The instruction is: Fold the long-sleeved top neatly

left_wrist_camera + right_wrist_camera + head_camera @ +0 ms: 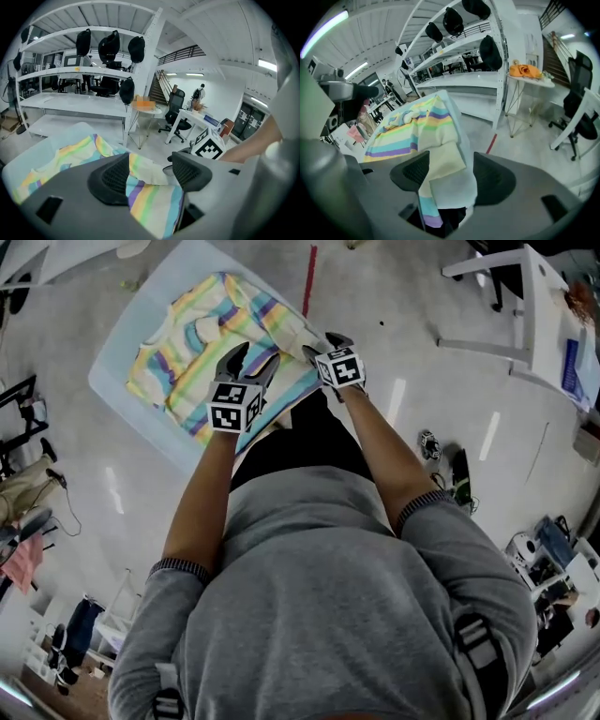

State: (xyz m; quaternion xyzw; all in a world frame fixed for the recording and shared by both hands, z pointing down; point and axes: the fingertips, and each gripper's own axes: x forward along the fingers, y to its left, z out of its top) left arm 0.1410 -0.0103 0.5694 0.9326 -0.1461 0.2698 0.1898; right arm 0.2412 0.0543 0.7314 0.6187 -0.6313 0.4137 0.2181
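Grey sweatshirt (328, 596) with dark-striped ribbed cuffs (178, 568), over black legwear (300, 442). Dark grey left gripper (253, 358) and right gripper (326, 343) each bear a cube (232, 407) of black-and-white square markers.

- Pale blue rectangular counter (112, 381): stands on the glossy grey floor (375, 362).
- Red tape strip (308, 279): lies on the floor, just past the counter's far corner.
- White metal shelving rack (70, 101): black rounded objects (108, 46) hang from its upper tiers.
- Small round white side table (532, 80): stands beside the rack and carries an orange bundle (524, 70).
- Black swivel office chair (176, 110): stands at a white desk (199, 117).
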